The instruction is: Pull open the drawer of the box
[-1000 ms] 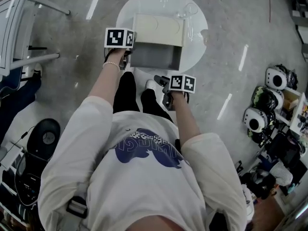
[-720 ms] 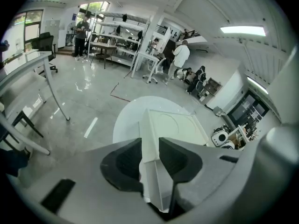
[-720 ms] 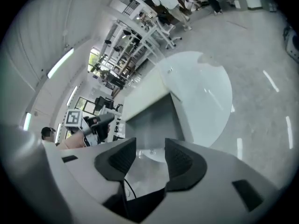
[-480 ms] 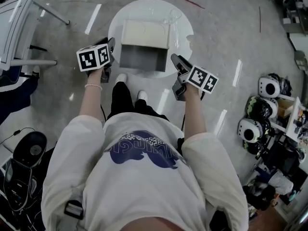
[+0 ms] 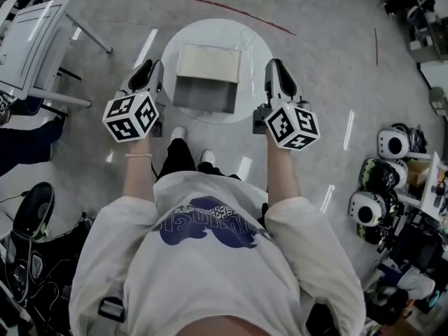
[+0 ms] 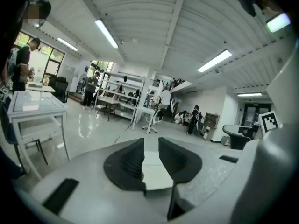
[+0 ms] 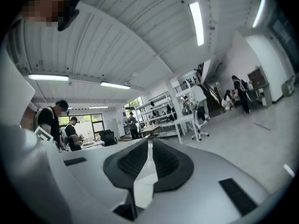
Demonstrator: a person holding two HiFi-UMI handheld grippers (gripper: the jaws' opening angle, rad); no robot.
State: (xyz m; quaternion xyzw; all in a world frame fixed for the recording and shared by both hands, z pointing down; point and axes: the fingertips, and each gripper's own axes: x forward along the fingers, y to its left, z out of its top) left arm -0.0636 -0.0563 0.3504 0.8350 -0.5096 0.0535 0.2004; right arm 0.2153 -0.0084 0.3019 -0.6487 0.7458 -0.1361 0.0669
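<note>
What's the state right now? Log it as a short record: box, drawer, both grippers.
box: cream, on the round white table
drawer: pulled open, nothing visible inside
left gripper: clear of the box, jaws narrowly apart, nothing between
right gripper: clear of the box, jaws have just been closing, now together, empty

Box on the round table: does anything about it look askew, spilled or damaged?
Nothing stands out. The box sits squarely on the round table, its drawer pulled straight out toward the person and looking empty. No spill or damage shows from the head view.
</note>
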